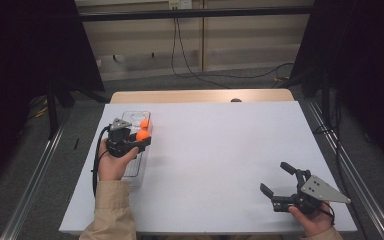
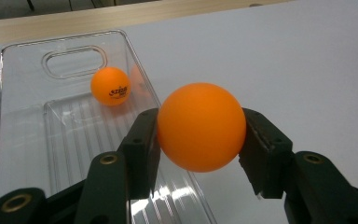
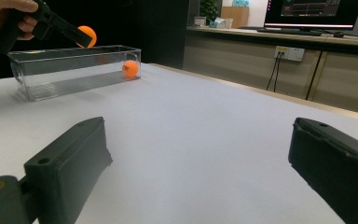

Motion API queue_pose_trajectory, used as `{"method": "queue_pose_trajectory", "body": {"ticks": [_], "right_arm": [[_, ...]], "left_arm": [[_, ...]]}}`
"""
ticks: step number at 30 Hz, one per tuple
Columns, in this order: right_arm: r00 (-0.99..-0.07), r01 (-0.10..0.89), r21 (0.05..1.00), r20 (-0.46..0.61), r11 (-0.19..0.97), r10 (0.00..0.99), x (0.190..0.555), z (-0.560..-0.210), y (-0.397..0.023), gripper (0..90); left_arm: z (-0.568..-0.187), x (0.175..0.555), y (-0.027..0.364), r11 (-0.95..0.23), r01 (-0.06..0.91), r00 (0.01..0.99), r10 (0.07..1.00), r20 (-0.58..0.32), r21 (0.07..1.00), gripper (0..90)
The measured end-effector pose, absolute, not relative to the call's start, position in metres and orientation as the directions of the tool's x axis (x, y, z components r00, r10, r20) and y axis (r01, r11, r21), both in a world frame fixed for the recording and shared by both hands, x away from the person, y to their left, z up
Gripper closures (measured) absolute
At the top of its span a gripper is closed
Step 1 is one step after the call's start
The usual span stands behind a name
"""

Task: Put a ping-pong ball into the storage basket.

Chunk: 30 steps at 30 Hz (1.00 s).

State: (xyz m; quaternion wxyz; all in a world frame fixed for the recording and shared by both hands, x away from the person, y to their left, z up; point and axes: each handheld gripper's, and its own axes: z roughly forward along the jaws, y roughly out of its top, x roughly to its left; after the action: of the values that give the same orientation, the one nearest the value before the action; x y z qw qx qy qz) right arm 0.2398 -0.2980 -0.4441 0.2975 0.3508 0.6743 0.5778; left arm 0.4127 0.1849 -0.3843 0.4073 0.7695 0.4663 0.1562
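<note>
The left tongs are clamped on an orange ball, one black pad on each side of it. They hold it up in the air over the right long wall of the clear box. In the left gripper view the ball hangs right over that wall, so part of it is above the box and part is above the white surface.

The box is long and thin. Its long way runs from the person toward the far end of the surface. It sits near the left edge. A second orange ball lies inside it on the floor of the box, near the far end by the cut-out handle.

I think the job is to put balls into the box. So the thing that matters most is this: the inside of the box lies just to the left of the held ball and below it. A small move that way would put the ball fully over the open top. If it drops where it is now, it could hit the wall and bounce out.

There is lots of free room in the near part of the box.

The right tongs are wide open with nothing in them. They rest low at the near right corner, well apart from the box.
</note>
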Motion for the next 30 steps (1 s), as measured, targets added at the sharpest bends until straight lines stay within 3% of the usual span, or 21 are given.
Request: {"method": "queue_pose_trajectory", "body": {"ticks": [30], "right_arm": [[-0.576, 0.129, 0.988, 0.006, 0.084, 0.818, 0.240, -0.444, -0.298, 4.0]], "left_arm": [[-0.386, 0.413, 0.197, -0.224, 0.595, 0.485, 0.866, -0.122, 0.772, 50.7]]}}
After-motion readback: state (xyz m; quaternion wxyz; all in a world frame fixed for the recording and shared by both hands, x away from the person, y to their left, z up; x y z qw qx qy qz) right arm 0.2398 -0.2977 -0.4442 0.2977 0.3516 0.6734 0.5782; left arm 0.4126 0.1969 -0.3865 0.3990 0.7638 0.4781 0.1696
